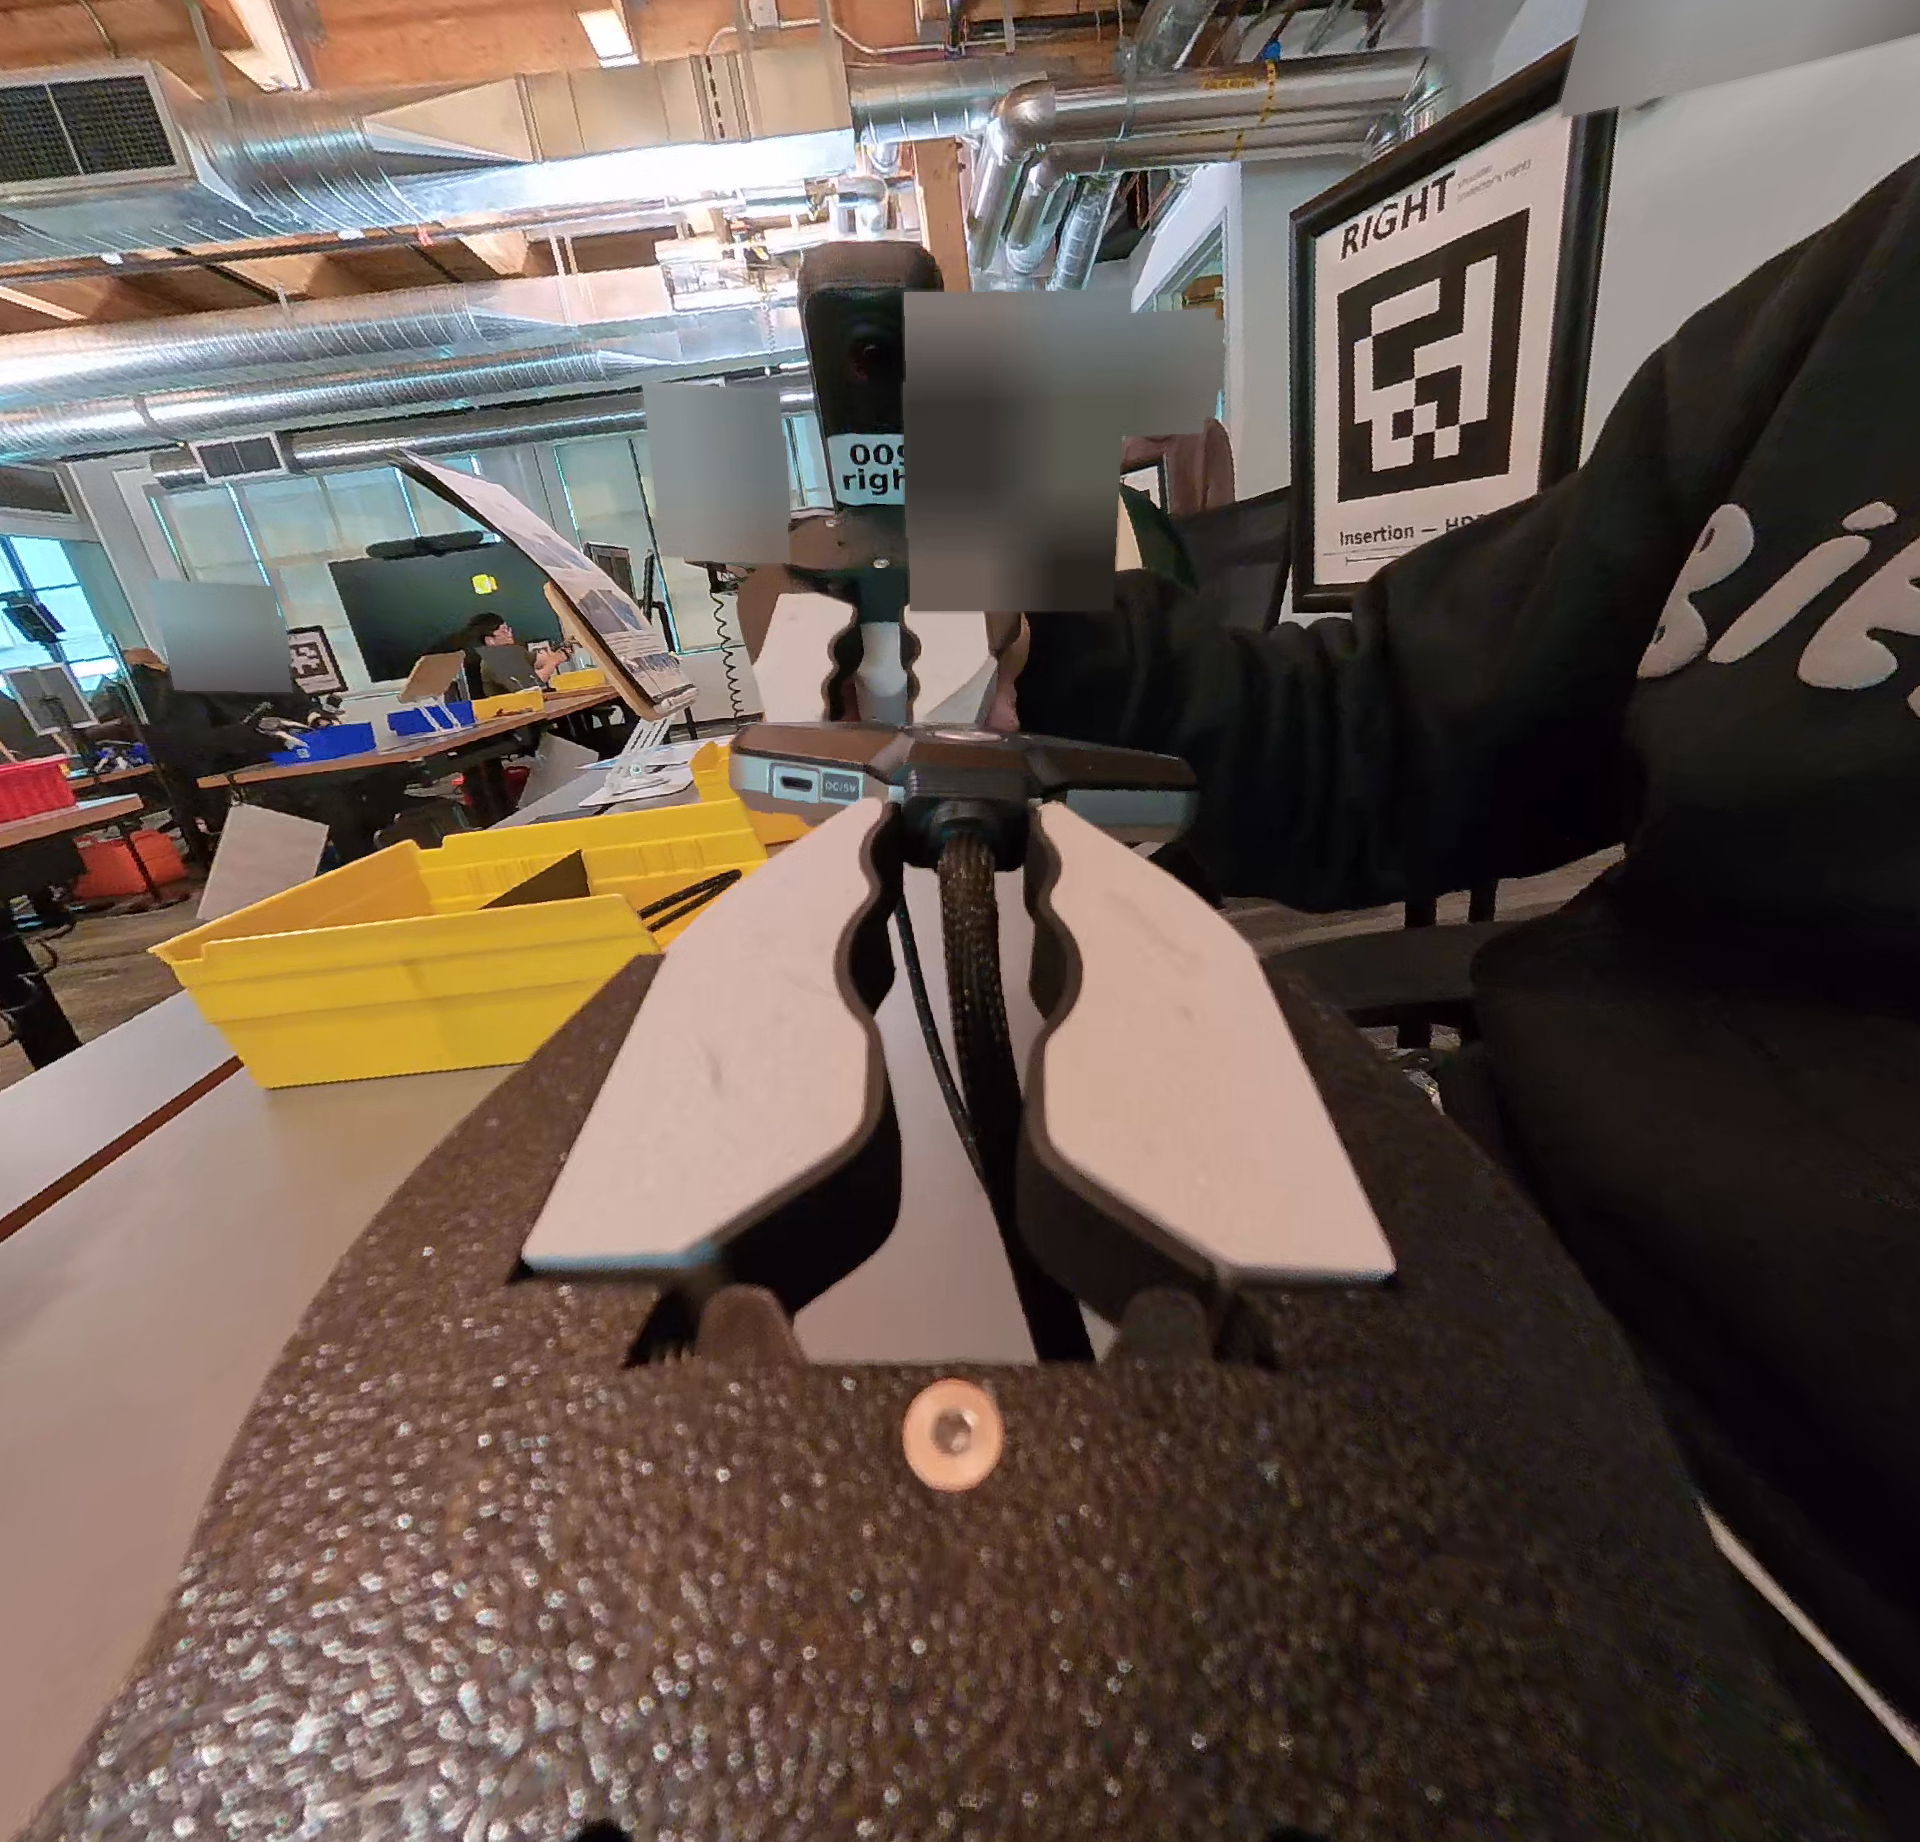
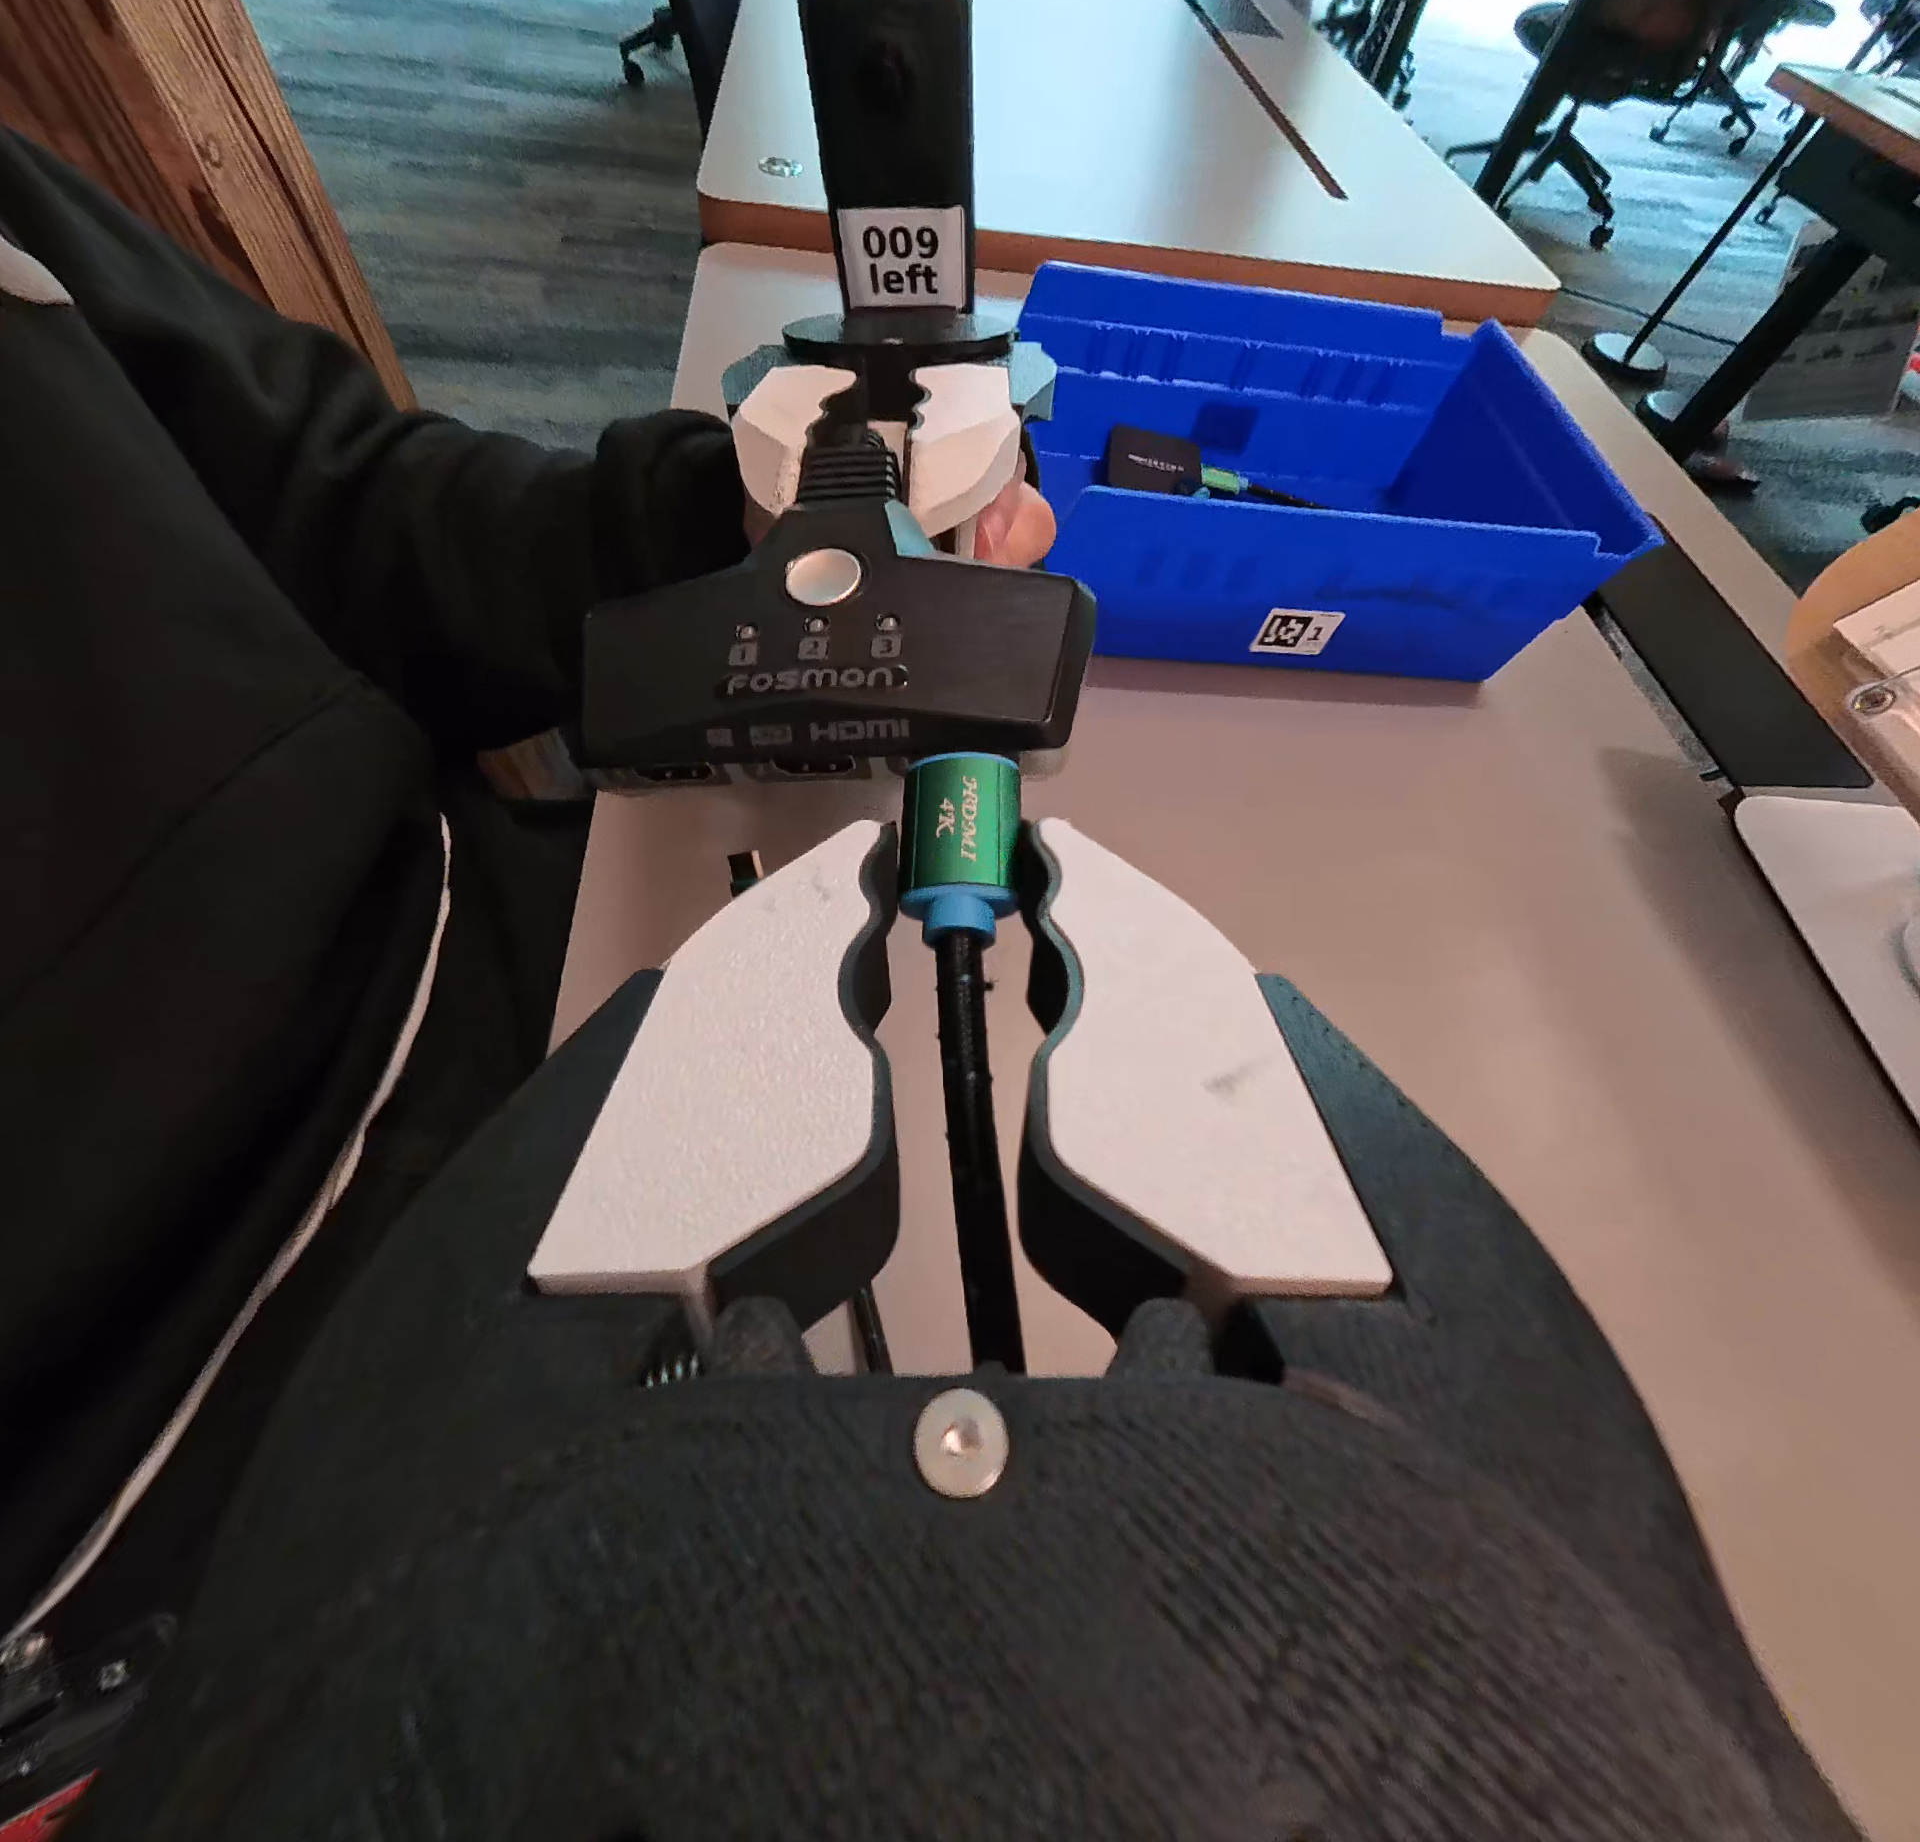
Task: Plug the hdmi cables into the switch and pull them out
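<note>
The black HDMI switch [image 2: 831,670] is held in the air between both grippers; it shows edge-on in the left wrist view [image 1: 831,769]. My left gripper [image 1: 961,826] is shut on the switch's own braided black cable [image 1: 977,961], right at its collar. It also shows in the right wrist view [image 2: 878,431]. My right gripper [image 2: 958,857] is shut on a green HDMI plug [image 2: 956,836], whose tip sits at the switch's right-hand port. The other two ports are empty. My right gripper shows beyond the switch [image 1: 878,670].
A blue bin [image 2: 1299,566] behind the switch holds a small black box and another green-ended cable. A yellow bin [image 1: 416,961] stands on the grey table [image 1: 156,1273]. A framed marker board [image 1: 1434,358] is at the right. The person's black sleeves flank both views.
</note>
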`<state>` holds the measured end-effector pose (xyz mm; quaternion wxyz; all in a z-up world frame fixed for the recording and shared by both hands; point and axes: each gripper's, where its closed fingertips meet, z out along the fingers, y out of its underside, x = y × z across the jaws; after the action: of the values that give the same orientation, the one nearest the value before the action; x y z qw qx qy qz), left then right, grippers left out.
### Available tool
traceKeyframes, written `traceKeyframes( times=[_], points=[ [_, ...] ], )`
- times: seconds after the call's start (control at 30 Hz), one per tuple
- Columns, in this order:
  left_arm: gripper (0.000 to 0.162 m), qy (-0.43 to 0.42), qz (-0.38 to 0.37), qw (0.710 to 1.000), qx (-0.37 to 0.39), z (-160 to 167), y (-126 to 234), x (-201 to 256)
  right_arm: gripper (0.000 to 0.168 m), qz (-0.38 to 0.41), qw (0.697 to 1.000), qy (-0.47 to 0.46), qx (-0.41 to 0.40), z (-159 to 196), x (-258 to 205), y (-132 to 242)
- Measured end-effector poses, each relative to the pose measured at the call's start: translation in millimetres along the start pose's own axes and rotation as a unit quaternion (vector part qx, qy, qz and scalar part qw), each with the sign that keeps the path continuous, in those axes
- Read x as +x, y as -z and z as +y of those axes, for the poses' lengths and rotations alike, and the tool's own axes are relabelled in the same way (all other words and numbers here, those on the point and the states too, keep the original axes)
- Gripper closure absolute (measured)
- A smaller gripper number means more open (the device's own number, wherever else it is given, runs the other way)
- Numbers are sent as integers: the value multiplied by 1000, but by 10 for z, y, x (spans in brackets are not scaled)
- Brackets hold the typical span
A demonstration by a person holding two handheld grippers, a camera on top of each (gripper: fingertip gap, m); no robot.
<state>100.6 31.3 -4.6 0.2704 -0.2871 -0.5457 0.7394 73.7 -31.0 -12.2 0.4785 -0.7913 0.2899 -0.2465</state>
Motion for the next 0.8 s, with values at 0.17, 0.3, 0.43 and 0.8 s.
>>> traceKeyframes(
  times=[0.17, 0.3, 0.43, 0.8],
  points=[
    [140, -6, -3, 1000, 4, 6, 0, -8, 146, 18, 1000, 11, 12, -76, 32, 17],
    [140, -9, -7, 1000, -2, 16, -6, -15, 148, 17, 999, 7, 29, -156, 43, 47],
    [140, -9, -11, 1000, -2, 23, -19, -26, 148, 20, 1000, 3, 22, -142, 51, 13],
    [140, -9, -12, 1000, 0, 31, -18, -33, 147, 17, 1000, -6, 1, -86, 62, -8]
  ],
)
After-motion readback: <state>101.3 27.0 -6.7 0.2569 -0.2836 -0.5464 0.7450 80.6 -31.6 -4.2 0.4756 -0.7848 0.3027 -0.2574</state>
